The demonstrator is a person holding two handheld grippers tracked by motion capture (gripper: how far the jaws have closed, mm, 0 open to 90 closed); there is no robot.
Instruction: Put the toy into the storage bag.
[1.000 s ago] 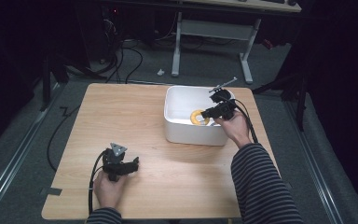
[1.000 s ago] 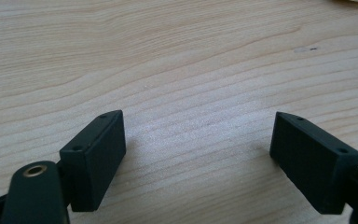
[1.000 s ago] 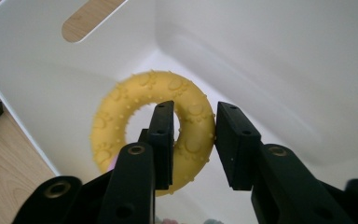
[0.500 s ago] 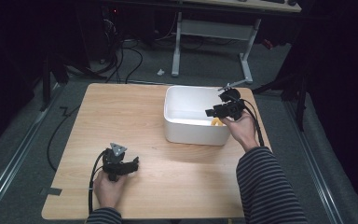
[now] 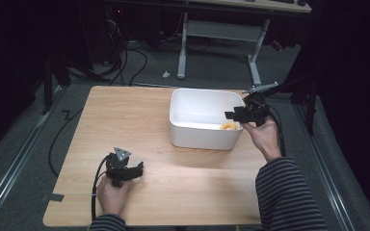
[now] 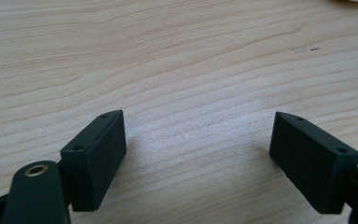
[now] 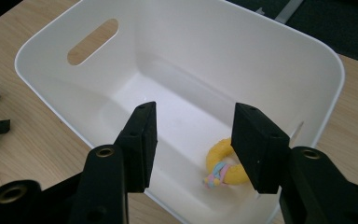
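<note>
Two grippers: both jaws wide apart, holding nothing.
Right gripper (image 7: 193, 144): above bin (image 7: 270, 60).
Ring (image 7: 223, 165): yellow, maybe a toy, below the right jaws on bin floor.
Left gripper (image 6: 205, 158): low over table (image 6: 168, 56).

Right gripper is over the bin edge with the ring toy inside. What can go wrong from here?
1. The right gripper hangs open just over the white bin's near wall; a low move could knock the rim and shift the bin.
2. The yellow ring toy lies in the bin's corner against the wall, so another grasp may pinch the wall or miss.
3. The left gripper sits open on the table, its cable by the table edge; it could snag.
</note>
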